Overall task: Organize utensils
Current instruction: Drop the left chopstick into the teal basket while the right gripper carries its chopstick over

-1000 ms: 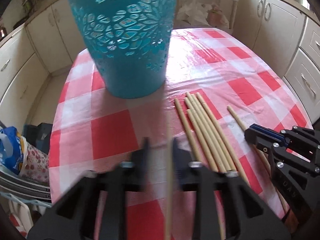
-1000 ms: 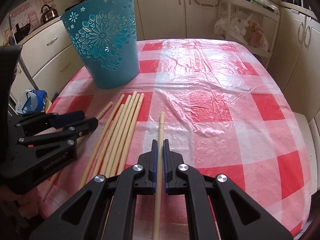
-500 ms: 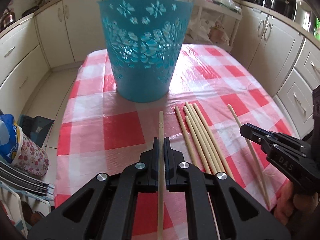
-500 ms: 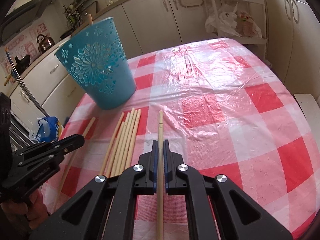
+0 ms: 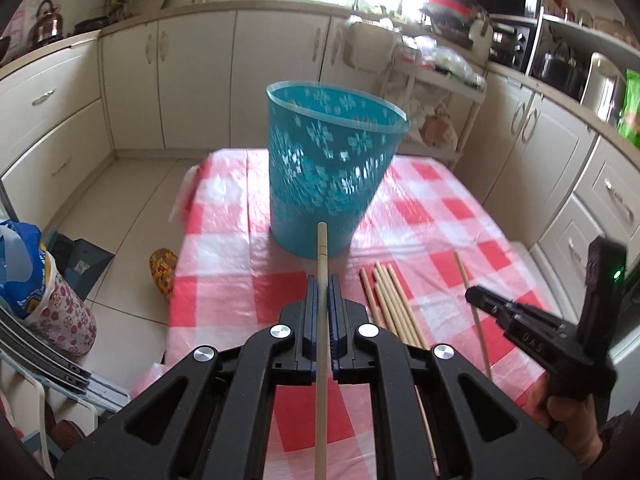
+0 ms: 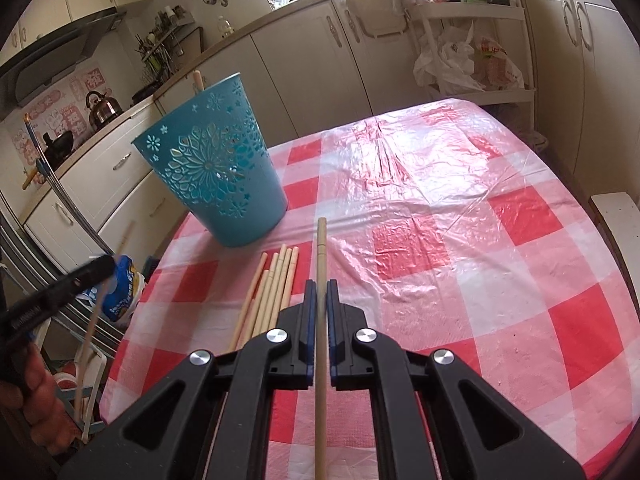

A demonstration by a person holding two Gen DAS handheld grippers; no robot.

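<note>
- So, left tool [image 5: 321, 292] is clamped tight on a single wooden chopstick [image 5: 321, 264], which runs straight out between the blue pads and past the tips.
- From the left wrist view, that stick's far end sits visually right over the base of the teal cutout basket [image 5: 328, 168], but I can't tell if it's actually touching it.
- Right tool [image 6: 319, 296] is pinched down on its own chopstick [image 6: 320, 264], same deal, stick poking forward over the red and white checkered tablecloth [image 6: 480, 240].
- Loose bundle of chopsticks [image 6: 272, 284] lies flat on the table, just beside the right tool's stick and a bit in front of the basket. Looks like five or so, roughly side by side.
- In the left view the same bundle [image 5: 390, 300] sits between the two tools, and the right tool [image 5: 474, 294] shows up at the right edge with a hand [image 5: 568, 424] around its grip and its stick angled down toward the cloth.
- Basket stands upright near the table's far left corner. In the right view there's one stick end [image 6: 197, 80] peeking up over its back rim.
- Left tool appears blurry at the left edge of the right view, held up off the side of the table.
- Cream kitchen cabinets [image 5: 180, 80] all around, kettle [image 6: 102, 106] on the counter.
</note>
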